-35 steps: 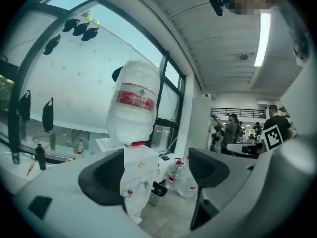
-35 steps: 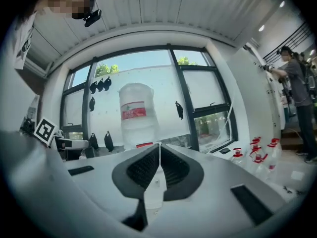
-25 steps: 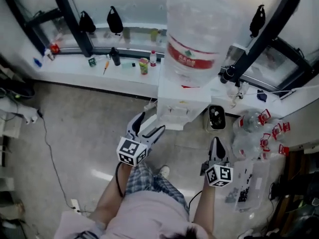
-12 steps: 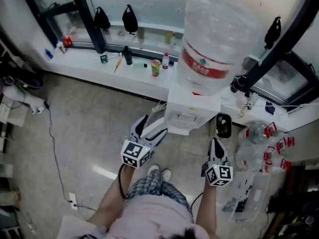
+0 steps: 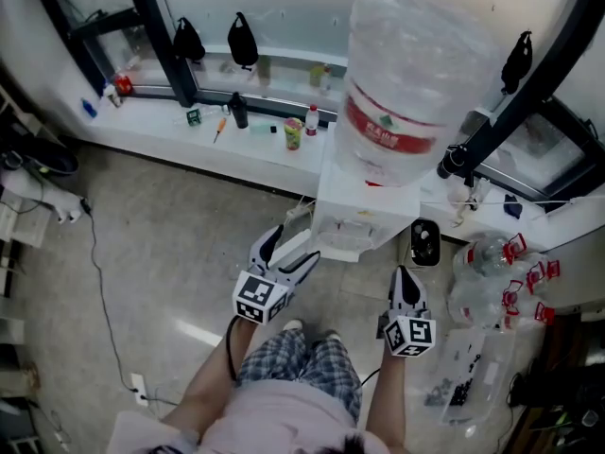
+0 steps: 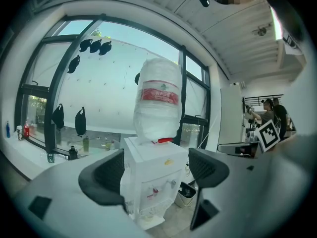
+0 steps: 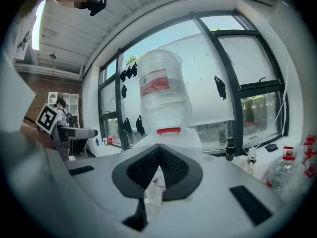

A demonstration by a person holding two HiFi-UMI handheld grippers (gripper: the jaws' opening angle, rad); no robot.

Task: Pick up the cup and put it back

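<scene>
A white water dispenser (image 5: 364, 218) with a large clear bottle (image 5: 416, 74) on top stands in front of me. Its taps and drip tray (image 6: 144, 216) show in the left gripper view; a pale shape on the tray may be a cup, but I cannot tell. My left gripper (image 5: 291, 246) is open and empty, level with the dispenser's left front corner, which shows between its jaws (image 6: 156, 175). My right gripper (image 5: 406, 274) is shut with nothing in it, just short of the dispenser's right side. In its own view the right gripper (image 7: 158, 147) points at the dispenser.
A small black bin (image 5: 423, 242) stands right of the dispenser, with several empty bottles (image 5: 496, 263) and a clear box of parts (image 5: 463, 376) beyond it. The window sill (image 5: 151, 112) holds small bottles and a green cup (image 5: 294, 133). A cable (image 5: 99, 282) runs across the floor at left.
The head view has swung, so the dispenser sits further right and closer. Both grippers have edged up toward the dispenser. Their jaws are unchanged.
</scene>
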